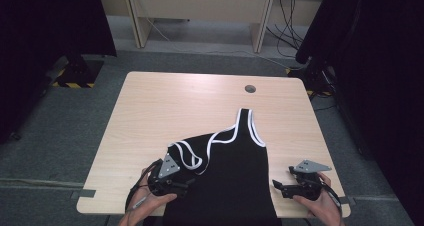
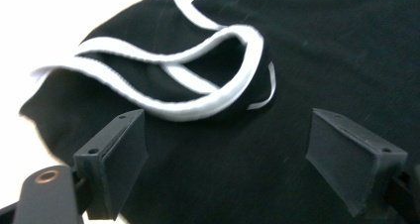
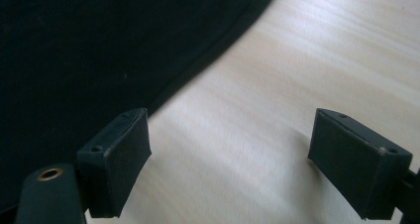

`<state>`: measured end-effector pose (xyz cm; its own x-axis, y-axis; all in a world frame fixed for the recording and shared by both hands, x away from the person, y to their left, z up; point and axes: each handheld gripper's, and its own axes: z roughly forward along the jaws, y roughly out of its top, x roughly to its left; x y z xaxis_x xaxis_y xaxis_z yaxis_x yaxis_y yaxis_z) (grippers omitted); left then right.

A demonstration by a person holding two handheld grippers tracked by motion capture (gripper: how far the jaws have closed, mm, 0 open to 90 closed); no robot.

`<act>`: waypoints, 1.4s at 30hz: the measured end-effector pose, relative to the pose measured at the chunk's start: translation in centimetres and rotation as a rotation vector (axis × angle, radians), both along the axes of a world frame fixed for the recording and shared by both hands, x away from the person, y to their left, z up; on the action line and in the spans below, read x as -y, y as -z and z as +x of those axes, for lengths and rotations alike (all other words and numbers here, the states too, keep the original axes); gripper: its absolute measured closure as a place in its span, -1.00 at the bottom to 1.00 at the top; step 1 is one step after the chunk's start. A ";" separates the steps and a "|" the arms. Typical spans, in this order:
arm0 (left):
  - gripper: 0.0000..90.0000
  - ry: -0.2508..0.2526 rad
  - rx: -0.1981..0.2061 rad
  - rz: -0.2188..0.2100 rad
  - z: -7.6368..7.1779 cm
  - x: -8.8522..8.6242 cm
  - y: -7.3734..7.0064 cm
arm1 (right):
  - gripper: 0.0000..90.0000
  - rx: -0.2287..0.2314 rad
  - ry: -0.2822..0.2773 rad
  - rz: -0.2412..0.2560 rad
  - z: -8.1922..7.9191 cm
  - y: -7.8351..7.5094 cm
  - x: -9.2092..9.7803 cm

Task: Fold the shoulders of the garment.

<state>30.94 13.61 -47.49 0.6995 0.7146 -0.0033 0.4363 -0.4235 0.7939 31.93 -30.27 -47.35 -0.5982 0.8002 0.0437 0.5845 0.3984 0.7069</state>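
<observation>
Jaws of the left gripper spread wide, nothing between them, hovering low over black cloth just short of a looped white-edged strap. Seen from the high view, left gripper at the near left edge of the table, held in a hand coming up from the bottom, cable trailing toward the table's front edge, grey three-cornered plate on top. Just right of it, a black tank top with white trim, spread across the near middle of the light wooden table, hem end running off the front edge, one strap stretched straight toward the far side, the other strap and neckline crumpled and folded over near the left gripper. Farther back, a small round grommet set in the tabletop, well apart from the garment. Right of the tank top, bare wood, then the right gripper near the front right corner, gripped by the other hand. From the right gripper view, right gripper likewise wide open and holding nothing, one jaw over the side seam of the black cloth, the other over bare tabletop; touching the cloth or not, impossible to tell.
</observation>
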 end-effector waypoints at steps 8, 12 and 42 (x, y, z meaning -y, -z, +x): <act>-0.81 -0.012 -0.046 0.069 0.0 -0.2 0.9 | -0.63 0.014 -0.011 0.010 1.8 -0.7 -1.1; -0.95 -0.022 -0.067 0.067 0.2 -0.2 1.0 | -0.63 0.022 -0.002 0.017 3.1 -1.2 -1.5; -0.99 0.006 -0.076 0.068 1.3 0.1 1.0 | -0.58 0.012 0.033 0.009 14.4 -1.5 -5.9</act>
<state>32.26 13.49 -48.53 0.7032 0.7110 -0.0080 0.4913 -0.4778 0.7282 46.29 -24.33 -45.80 -0.5723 0.8189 0.0439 0.5887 0.3730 0.7172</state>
